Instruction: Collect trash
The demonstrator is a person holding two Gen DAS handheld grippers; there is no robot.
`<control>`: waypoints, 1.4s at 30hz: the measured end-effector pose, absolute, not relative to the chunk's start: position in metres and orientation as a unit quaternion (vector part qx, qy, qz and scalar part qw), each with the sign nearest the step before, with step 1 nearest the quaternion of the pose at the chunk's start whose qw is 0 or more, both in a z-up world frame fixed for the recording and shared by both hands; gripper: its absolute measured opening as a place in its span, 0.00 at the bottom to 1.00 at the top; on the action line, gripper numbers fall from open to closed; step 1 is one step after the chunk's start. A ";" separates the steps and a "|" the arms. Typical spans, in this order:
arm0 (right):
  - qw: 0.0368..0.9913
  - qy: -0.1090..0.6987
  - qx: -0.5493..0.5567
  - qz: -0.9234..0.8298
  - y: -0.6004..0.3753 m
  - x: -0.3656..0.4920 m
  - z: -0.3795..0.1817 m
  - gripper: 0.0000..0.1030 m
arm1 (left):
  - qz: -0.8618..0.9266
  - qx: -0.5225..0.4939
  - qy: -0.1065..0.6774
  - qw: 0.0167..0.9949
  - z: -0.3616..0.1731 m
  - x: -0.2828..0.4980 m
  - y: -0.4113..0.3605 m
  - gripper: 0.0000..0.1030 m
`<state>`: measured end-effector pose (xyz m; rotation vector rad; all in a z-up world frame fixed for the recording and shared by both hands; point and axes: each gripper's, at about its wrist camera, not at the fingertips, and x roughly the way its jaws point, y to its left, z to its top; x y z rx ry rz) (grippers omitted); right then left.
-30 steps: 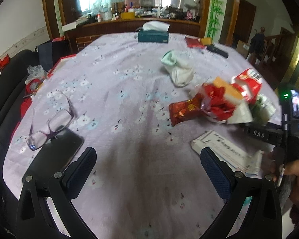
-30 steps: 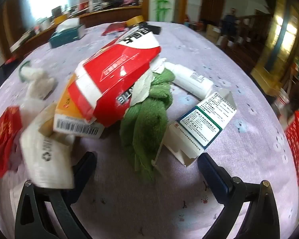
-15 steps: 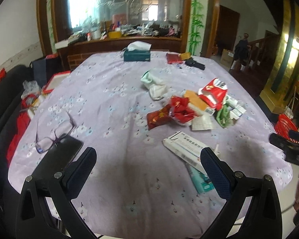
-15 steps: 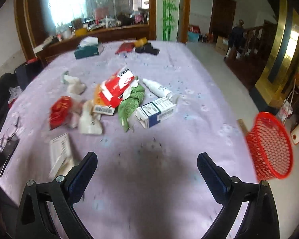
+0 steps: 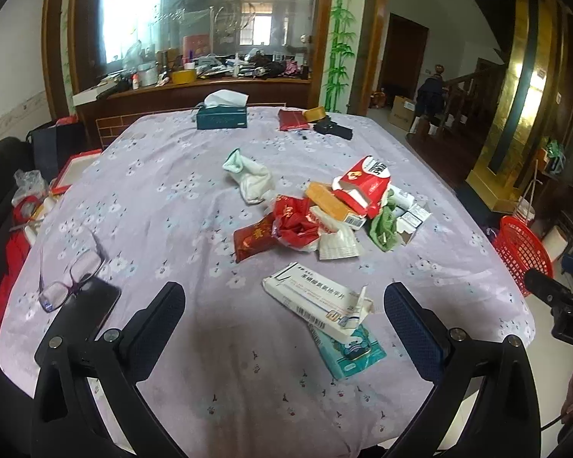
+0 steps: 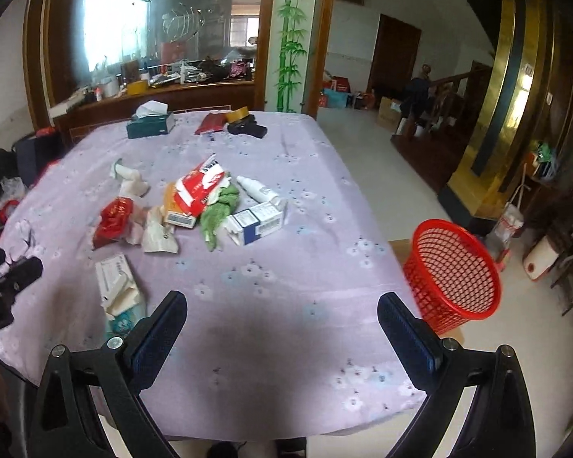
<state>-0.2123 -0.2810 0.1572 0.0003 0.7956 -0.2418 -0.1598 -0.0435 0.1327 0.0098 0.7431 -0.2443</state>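
Observation:
A heap of trash lies mid-table: a red and white carton (image 5: 365,179) (image 6: 200,187), red wrappers (image 5: 292,225) (image 6: 112,219), a green cloth (image 5: 382,225) (image 6: 219,212), a small white and blue box (image 6: 254,221) and a white bottle (image 6: 258,189). A flat white box (image 5: 317,299) (image 6: 114,280) rests on a teal packet (image 5: 351,351) near the front edge. A red mesh basket (image 6: 452,271) (image 5: 521,250) stands on the floor to the right. My left gripper (image 5: 284,330) and right gripper (image 6: 282,336) hover open and empty above the table's near edge.
Glasses (image 5: 70,276) and a dark phone (image 5: 82,311) lie at the front left of the purple tablecloth (image 5: 172,191). A crumpled white cloth (image 5: 248,177), a tissue box (image 5: 221,116) and dark items (image 5: 332,128) sit farther back. A cluttered counter (image 5: 210,76) lies beyond.
Both grippers have pulled back and up from the trash heap, so the whole table and the red basket have come into view. Both stay open and empty.

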 end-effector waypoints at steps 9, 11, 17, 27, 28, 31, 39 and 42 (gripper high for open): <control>0.913 0.390 0.003 -0.123 -0.282 -0.214 0.156 0.98 | -0.126 0.014 0.361 0.924 0.135 -0.161 -0.043 1.00; 0.912 0.392 0.001 -0.123 -0.280 -0.213 0.155 0.98 | -0.125 0.014 0.360 0.924 0.134 -0.161 -0.043 1.00; 0.914 0.389 0.006 -0.118 -0.279 -0.212 0.158 0.98 | -0.130 0.023 0.352 0.927 0.135 -0.166 -0.041 1.00; 0.921 0.371 0.014 -0.120 -0.281 -0.216 0.165 0.98 | -0.156 0.047 0.313 0.936 0.144 -0.181 -0.052 1.00; 0.922 0.368 0.016 -0.120 -0.282 -0.217 0.166 0.98 | -0.158 0.051 0.306 0.937 0.145 -0.183 -0.054 1.00; 0.921 0.368 0.021 -0.122 -0.285 -0.217 0.166 0.98 | -0.160 0.067 0.300 0.938 0.146 -0.185 -0.061 1.00; 0.920 0.372 0.027 -0.121 -0.290 -0.215 0.164 0.98 | -0.162 0.071 0.304 0.936 0.143 -0.183 -0.066 1.00; 0.919 0.374 0.029 -0.120 -0.293 -0.214 0.163 0.98 | -0.160 0.069 0.309 0.935 0.142 -0.182 -0.068 1.00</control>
